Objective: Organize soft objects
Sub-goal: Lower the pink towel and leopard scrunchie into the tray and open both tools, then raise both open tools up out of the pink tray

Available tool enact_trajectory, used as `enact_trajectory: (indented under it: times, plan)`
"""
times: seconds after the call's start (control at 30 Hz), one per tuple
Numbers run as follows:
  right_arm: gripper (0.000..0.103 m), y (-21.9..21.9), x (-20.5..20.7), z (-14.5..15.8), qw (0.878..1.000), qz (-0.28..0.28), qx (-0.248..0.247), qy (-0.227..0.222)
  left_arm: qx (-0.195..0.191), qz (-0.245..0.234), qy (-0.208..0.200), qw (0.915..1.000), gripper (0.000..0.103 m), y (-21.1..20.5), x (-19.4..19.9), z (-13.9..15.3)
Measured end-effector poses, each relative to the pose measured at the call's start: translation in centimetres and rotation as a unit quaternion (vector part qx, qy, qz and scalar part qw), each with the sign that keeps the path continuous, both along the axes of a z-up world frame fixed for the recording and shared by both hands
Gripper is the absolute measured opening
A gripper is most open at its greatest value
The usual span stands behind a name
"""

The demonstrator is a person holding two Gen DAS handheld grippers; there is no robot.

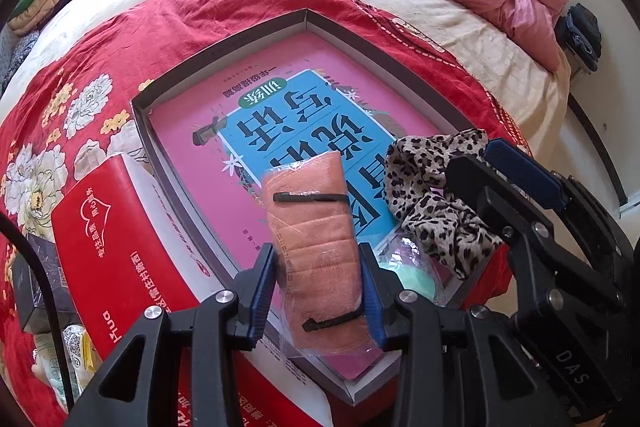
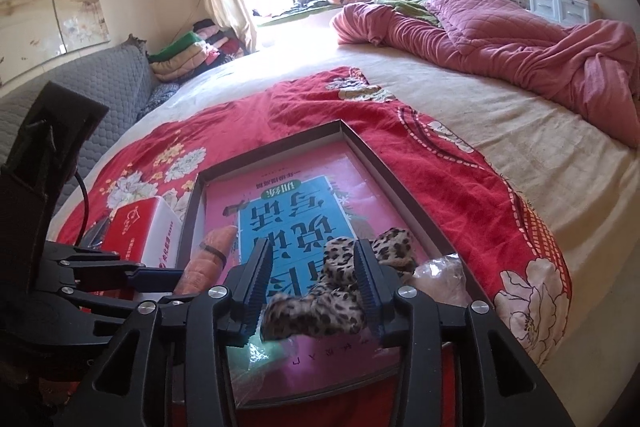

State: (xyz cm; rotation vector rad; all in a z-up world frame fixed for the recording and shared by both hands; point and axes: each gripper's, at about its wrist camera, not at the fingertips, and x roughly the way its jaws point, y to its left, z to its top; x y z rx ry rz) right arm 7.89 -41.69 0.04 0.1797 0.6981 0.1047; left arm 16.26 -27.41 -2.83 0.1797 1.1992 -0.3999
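Note:
My left gripper is shut on a wrapped orange face mask and holds it over the near part of a shallow grey box that has a pink and blue book in it. My right gripper is shut on a leopard-print scrunchie, also over the box. The scrunchie and right gripper fingers show at the right of the left wrist view. The mask and left gripper fingers show at the left of the right wrist view.
The box lies on a red flowered blanket on a bed. A red and white carton stands left of the box. Plastic-wrapped items lie in the box's near right corner. A pink quilt is heaped at the far right.

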Motion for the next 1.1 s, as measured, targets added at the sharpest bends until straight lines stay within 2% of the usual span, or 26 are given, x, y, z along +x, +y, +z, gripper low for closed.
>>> enact_trajectory:
  times: [0.4, 0.8, 0.87, 0.93, 1.03, 1.1]
  plan:
    - [0.050, -1.6, -0.4, 0.4, 0.999, -0.050, -0.006, -0.008, -0.013, -0.007, 0.006, 0.9999, 0.045, -0.3, -0.1, 0.1]
    - [0.051, -2.1, -0.5, 0.5, 0.998, -0.064, -0.006, -0.010, -0.025, -0.005, 0.008, 0.9997, 0.047, 0.1, -0.4, 0.3]
    - [0.052, -2.1, -0.5, 0.4, 0.998, -0.064, -0.006, -0.009, -0.035, -0.001, 0.010, 0.9993, 0.050, 0.3, -0.4, 0.4]
    - [0.057, -2.1, -0.6, 0.5, 0.998, -0.067, -0.010, -0.011, -0.048, 0.001, 0.012, 0.9988, 0.054, 0.6, -0.5, 0.7]
    - [0.058, -2.2, -0.7, 0.7, 0.997, -0.070, -0.009, -0.012, -0.054, 0.004, 0.002, 0.9985, 0.061, 0.8, -0.5, 1.1]
    - [0.058, -2.2, -0.8, 0.7, 0.997, -0.075, -0.012, -0.014, -0.066, 0.008, 0.000, 0.9978, 0.062, 1.0, -0.4, 1.5]
